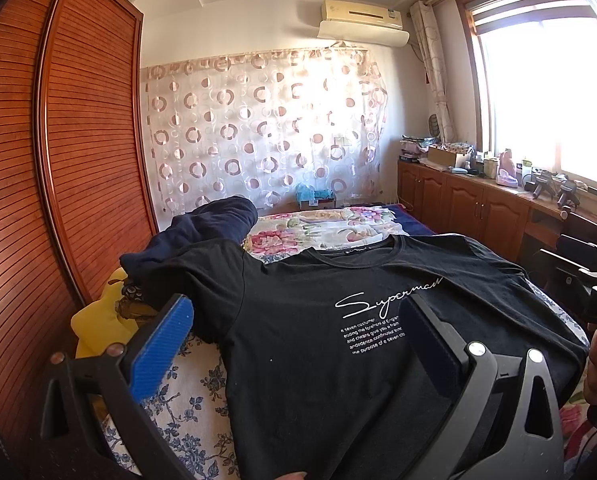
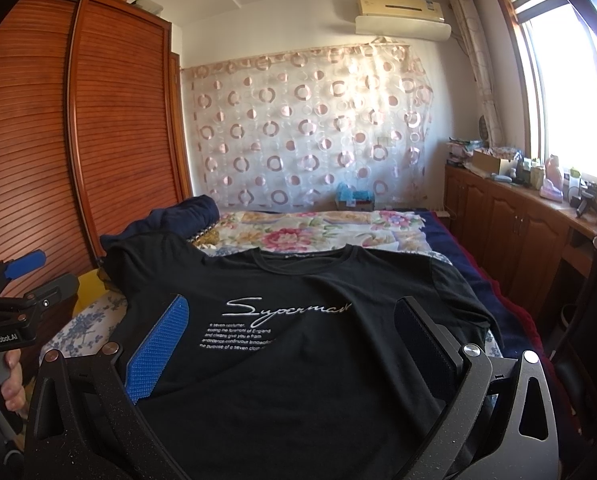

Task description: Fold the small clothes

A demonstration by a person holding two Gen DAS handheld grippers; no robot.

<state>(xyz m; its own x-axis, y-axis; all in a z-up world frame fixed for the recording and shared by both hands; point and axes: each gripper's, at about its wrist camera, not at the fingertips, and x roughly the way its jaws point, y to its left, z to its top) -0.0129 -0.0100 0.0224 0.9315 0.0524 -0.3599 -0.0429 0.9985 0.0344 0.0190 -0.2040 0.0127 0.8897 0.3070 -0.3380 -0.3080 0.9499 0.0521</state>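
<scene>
Black T-shirt lying flat on the bed, both tongs spread wide

The bed (image 2: 462, 280) has a tall wooden wardrobe (image 2: 78, 128) close on its left side. A low row of cabinets (image 2: 510, 216) runs along the right under the window. The far half of the bed, with a flowered blanket (image 2: 298, 236), has open room.

The black T-shirt (image 2: 306, 360) lies face up on the near half of the bed, neck hole away from the cameras. It has white writing on the chest. Its left sleeve goes up onto a dark blue bundle (image 1: 210, 220).

The left tongs (image 1: 294, 328) hover above the shirt, spread wide, holding nothing. The right tongs (image 2: 290, 328) hover spread wide too, and empty
</scene>
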